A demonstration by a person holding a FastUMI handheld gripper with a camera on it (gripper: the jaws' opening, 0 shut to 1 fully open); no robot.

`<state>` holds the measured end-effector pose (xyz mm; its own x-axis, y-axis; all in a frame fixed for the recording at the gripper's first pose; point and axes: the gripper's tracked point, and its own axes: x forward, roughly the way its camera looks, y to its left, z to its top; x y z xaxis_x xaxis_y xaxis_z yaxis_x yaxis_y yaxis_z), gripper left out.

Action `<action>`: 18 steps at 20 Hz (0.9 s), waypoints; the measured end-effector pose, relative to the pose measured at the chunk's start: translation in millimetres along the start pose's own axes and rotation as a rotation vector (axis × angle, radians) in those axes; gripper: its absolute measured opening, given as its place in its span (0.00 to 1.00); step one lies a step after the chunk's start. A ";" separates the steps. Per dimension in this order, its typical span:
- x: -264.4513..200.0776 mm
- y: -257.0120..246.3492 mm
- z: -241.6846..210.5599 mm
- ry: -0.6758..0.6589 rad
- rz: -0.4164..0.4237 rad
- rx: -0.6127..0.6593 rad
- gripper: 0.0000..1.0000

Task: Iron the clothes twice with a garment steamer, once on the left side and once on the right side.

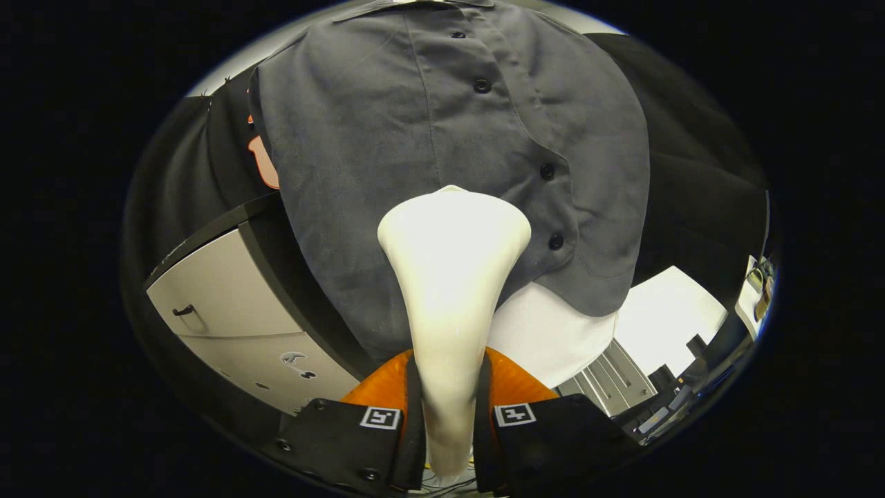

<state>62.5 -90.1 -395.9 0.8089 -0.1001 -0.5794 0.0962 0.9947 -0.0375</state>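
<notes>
Both fingers of the hand-held gripper (448, 415) clamped on steamer (453, 277) handle, nozzle against grey shirt (387, 138)

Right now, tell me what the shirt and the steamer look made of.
Grey shirt: thin woven cloth, matte, judging by soft folds and stitched placket with dark buttons. Garment steamer: likely moulded plastic, cream and glossy, given its bright sheen; the gripper is shut on its handle.

Booth backdrop and furniture

A black cloth wall (691, 159) is hung behind. A pale grey cabinet with a dark handle (228, 311) is seen at the left, a white flat panel (667, 315) and ribbed grey metal rails (612, 377) at the right, brightly lit.
</notes>
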 end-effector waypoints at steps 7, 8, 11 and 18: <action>-30.4 0.3 30.5 -0.058 -0.013 0.008 0.36; -36.6 0.4 35.5 -0.070 -0.013 0.007 0.36; -54.1 3.6 52.6 -0.102 -0.011 0.017 0.36; -102.8 -8.4 113.0 -0.186 0.008 0.038 0.35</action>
<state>44.1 -90.9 -244.1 0.9028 -0.0983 -0.4186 0.1080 0.9942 -0.0006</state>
